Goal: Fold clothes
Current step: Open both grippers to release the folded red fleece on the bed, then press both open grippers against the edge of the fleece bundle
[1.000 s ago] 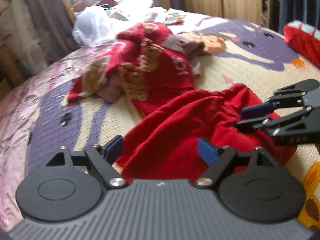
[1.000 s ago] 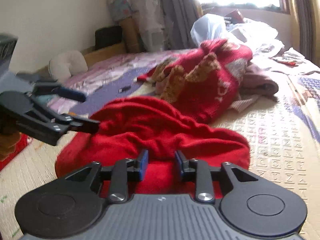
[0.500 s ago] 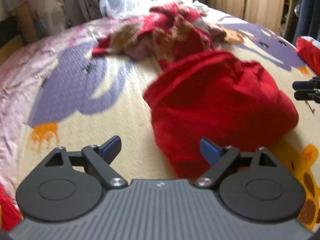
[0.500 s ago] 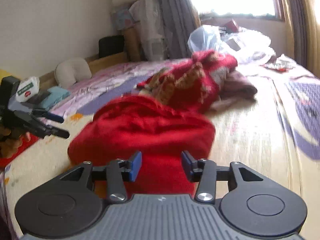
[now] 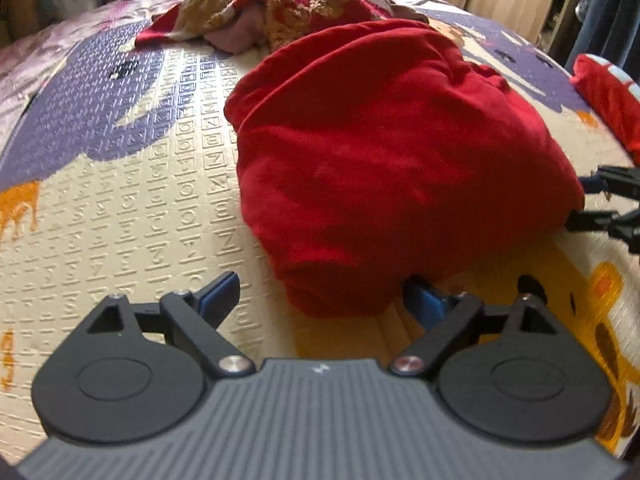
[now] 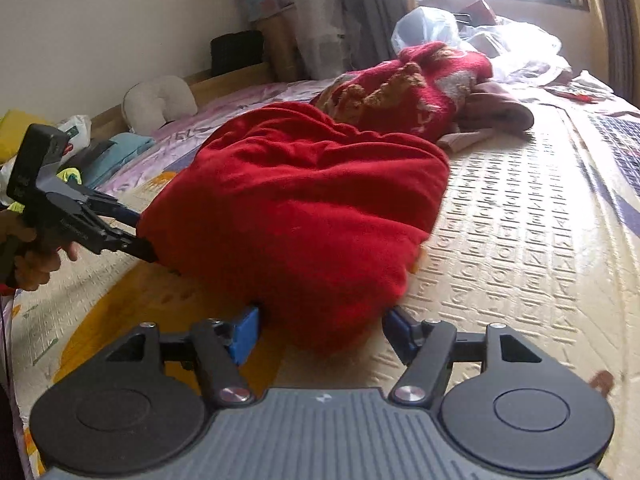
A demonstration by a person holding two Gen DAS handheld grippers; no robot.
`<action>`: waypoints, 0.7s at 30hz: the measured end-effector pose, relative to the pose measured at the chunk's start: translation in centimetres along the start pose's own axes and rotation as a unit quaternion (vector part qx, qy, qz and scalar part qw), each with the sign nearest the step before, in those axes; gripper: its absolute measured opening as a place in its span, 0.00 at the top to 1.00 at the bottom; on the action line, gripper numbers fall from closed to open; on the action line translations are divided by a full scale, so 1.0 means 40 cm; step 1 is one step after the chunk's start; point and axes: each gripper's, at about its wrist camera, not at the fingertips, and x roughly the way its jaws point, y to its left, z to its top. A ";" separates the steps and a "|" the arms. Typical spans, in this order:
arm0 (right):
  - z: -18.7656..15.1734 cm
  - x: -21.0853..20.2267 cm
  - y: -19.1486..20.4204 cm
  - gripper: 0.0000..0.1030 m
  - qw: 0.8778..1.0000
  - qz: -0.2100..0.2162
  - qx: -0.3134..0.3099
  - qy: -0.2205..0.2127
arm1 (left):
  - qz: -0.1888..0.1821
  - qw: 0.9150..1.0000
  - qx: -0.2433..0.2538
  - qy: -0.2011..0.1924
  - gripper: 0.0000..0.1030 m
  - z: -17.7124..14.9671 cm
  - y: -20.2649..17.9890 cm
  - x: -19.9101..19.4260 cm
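The red cloth (image 5: 392, 160) now lies in a soft heap on the bed (image 5: 132, 216), on the cream mat with little letters pressed in it. A moment ago my right claw (image 6: 320, 330) was nearly together around its near edge. Now its jaws are opening, and the red edge sits between them, but I do not think the pads squeeze it. So I think I have let it go.

My left claw (image 5: 320, 296) has come down low to the other near corner. Its jaws are wide apart and opening a bit more. The cloth pokes in between them, close to one blue pad, not pinched.

The heap looks rounder and more bunched than before. It is not neat yet. I think I must grab two corners and pull it flat.

Behind it lies a red and brown woolly pile (image 5: 304, 4), waiting.
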 end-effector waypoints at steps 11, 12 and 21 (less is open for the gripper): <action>-0.011 0.004 0.003 0.30 1.000 -0.003 -0.008 0.002 | -0.021 0.999 0.012 -0.030 0.22 0.004 -0.005 -0.003; -0.012 0.004 0.004 0.29 1.000 -0.003 -0.008 0.003 | -0.020 0.999 0.017 -0.030 0.22 0.004 -0.007 -0.005; -0.004 0.040 0.030 0.35 0.999 -0.006 -0.043 0.010 | -0.012 0.997 0.070 -0.017 0.44 0.027 -0.041 0.003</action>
